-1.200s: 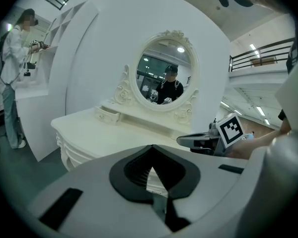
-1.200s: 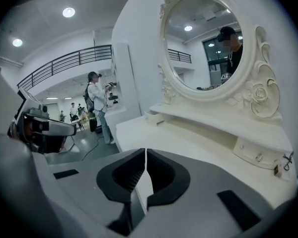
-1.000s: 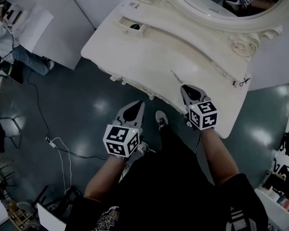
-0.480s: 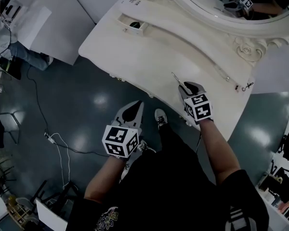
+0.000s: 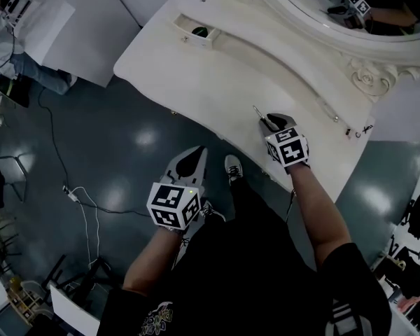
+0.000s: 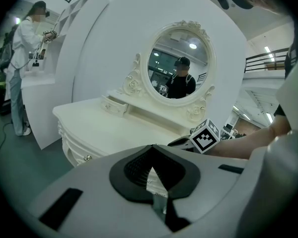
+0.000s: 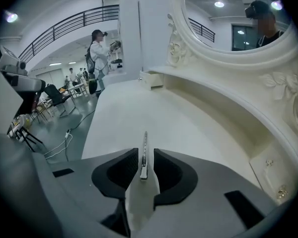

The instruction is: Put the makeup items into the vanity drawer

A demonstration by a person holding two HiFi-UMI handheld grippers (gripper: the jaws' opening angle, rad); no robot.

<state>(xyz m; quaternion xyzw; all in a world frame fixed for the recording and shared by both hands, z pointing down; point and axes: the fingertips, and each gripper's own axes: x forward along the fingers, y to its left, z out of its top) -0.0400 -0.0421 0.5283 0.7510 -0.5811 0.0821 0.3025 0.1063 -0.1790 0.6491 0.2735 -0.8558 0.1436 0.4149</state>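
Note:
A thin metallic makeup stick (image 5: pixel 257 113) lies on the white vanity top (image 5: pixel 196 82). My right gripper (image 5: pixel 275 122) is open, low over the table, and its jaws stand either side of the near end of the stick (image 7: pixel 144 152) with a gap on both sides. The small upper drawer (image 5: pixel 196 31) at the far left of the vanity is open with a dark item inside; it also shows as the drawer (image 7: pixel 151 78) far ahead. My left gripper (image 5: pixel 190 161) hangs shut and empty over the floor, in front of the vanity's edge.
An oval mirror (image 5: pixel 336 5) in a carved frame backs the vanity. A small dark item (image 5: pixel 357 130) lies near the table's right end. A person (image 5: pixel 10 44) stands at a white counter far left. A cable (image 5: pixel 84 208) runs over the floor.
My right gripper has moved forward over the vanity top until its jaws straddle the stick's near end. The left gripper has stayed where it was.

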